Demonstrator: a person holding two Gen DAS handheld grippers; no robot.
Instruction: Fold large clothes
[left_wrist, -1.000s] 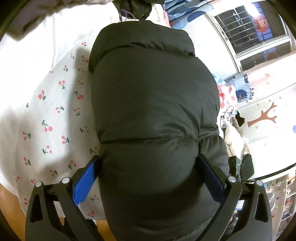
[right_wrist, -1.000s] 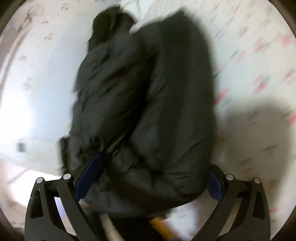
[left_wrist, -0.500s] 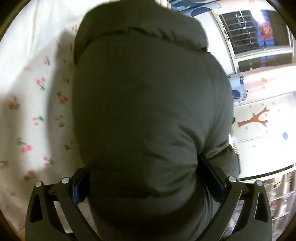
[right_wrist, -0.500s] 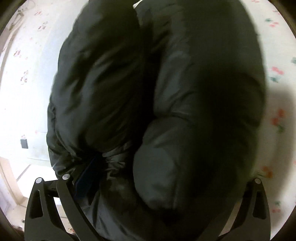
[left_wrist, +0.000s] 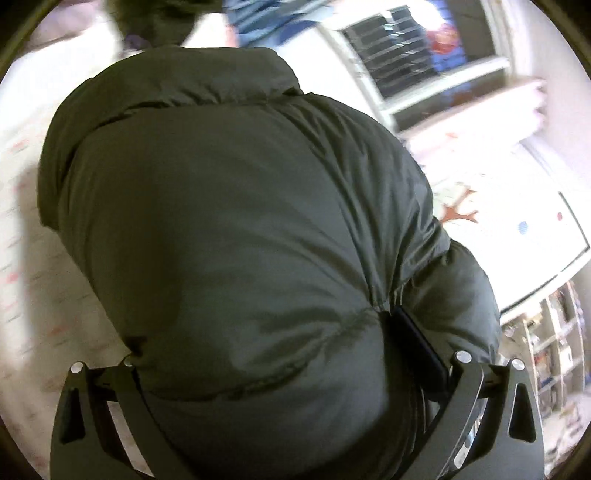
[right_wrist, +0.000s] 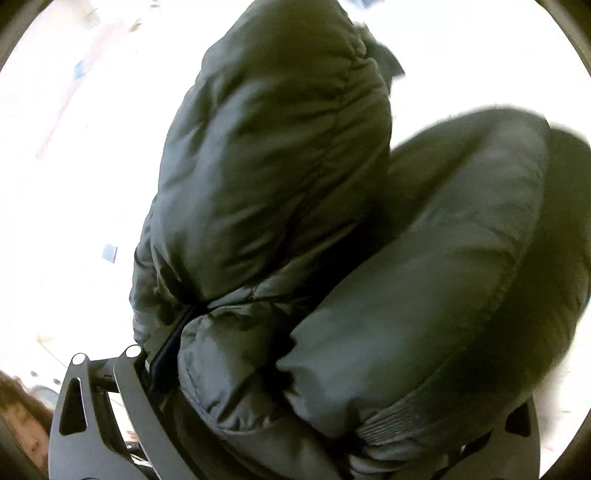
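Puffer jacket (left_wrist: 236, 229) fills both views, bunched and off the cherry-print sheet (left_wrist: 22, 266); judging step = carrying folded bundle, next needs a clear landing spot and level set-down so fold holds; L gripper (left_wrist: 288, 369) pinching quilted bulk, fingers wide apart around it; R gripper (right_wrist: 332, 387) clamped on sleeve/cuff end, tilted up; window (left_wrist: 424, 55) behind, blurred.
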